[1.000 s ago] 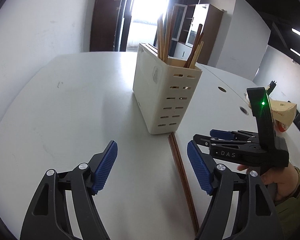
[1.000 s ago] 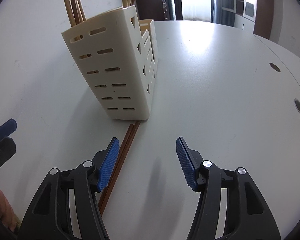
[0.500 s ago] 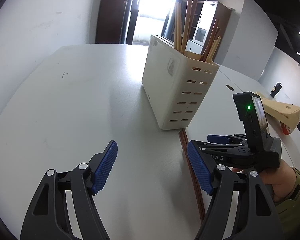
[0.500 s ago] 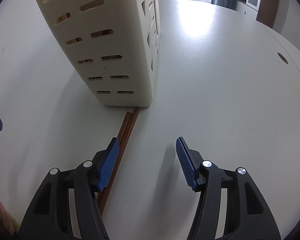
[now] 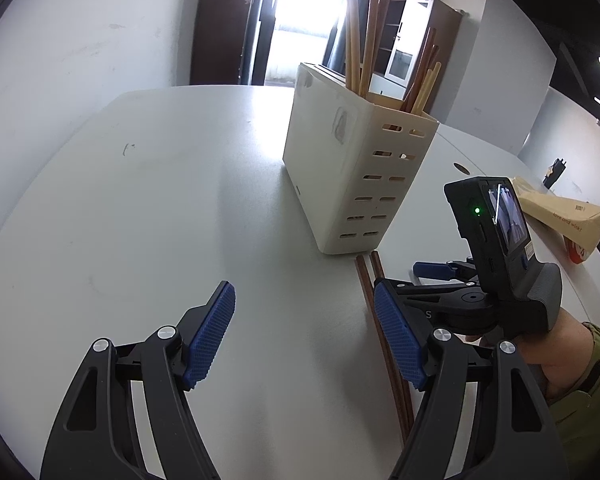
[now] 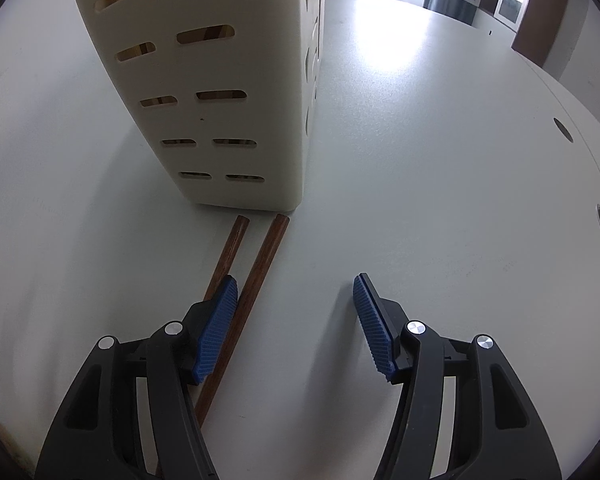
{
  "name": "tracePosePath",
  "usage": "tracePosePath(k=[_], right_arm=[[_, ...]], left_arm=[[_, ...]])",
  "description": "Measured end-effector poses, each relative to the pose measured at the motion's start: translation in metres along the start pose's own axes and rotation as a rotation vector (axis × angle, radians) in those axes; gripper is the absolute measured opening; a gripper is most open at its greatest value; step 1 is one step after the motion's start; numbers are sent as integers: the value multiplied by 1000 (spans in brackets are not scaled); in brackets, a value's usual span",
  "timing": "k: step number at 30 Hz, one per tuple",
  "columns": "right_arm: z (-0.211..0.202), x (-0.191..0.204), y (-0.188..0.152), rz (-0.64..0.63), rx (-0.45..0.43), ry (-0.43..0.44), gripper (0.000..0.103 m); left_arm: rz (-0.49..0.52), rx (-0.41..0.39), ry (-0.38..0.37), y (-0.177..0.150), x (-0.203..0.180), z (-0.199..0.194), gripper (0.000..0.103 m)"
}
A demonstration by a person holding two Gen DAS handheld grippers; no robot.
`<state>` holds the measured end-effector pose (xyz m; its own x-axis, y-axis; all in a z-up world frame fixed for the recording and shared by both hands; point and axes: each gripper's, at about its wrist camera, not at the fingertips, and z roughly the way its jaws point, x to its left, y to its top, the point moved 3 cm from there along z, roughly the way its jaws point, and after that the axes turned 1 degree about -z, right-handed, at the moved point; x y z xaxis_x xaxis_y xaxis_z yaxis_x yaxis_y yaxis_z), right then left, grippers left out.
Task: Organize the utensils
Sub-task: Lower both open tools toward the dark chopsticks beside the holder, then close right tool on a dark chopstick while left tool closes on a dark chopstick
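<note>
Right gripper (image 6: 296, 320) jaws spread, nothing pinched, angled down at the white table (image 6: 440, 200). Two dark brown chopsticks (image 6: 256, 276) lie flat on the table, side by side, tips nearly touching the base of the holder. In the right wrist view the left blue pad (image 6: 216, 328) sits over them: one stick runs just inside the pad, in the gap between the jaws; the other passes under or outside the pad. Contact with the pad cannot be told.

Left gripper (image 5: 304, 340) jaws spread wide, empty, only bare table between the pads. The same chopsticks (image 5: 384, 344) lie outside its right pad, running toward the holder.

A person's hand (image 5: 556, 344) with an olive sleeve holds the right gripper (image 5: 432, 276), seen to the right in the left wrist view.

Further off, cream slotted utensil holder (image 5: 352, 160) stands upright on the table. Inside: several upright chopsticks (image 5: 364, 44), light and darker wood, leaning in at least two compartments.

Far right, brown paper package (image 5: 560, 212) on the table edge. Behind, cabinet (image 5: 416, 48) and bright doorway (image 5: 304, 12).
</note>
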<state>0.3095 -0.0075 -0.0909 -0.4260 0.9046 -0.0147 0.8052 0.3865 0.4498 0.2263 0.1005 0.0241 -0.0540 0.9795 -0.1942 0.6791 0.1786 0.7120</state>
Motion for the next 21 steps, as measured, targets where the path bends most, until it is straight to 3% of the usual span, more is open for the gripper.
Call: tracePosePath(k=[2,5,15,21], right_arm=[[0,1,0,-17,-1,-7,52],[-5,1,4,-12,5,-3,27],[-24,-7,-8,-40,-1,37,9],[-33,-20,-16,-13,16,50,8]], left_arm=[[1,2,1,0,0,0,72],[2,5,5,-1,0,2,72],[40,61,5,-7,-9,19,72],[79,138,23,-3,-28,45,71]])
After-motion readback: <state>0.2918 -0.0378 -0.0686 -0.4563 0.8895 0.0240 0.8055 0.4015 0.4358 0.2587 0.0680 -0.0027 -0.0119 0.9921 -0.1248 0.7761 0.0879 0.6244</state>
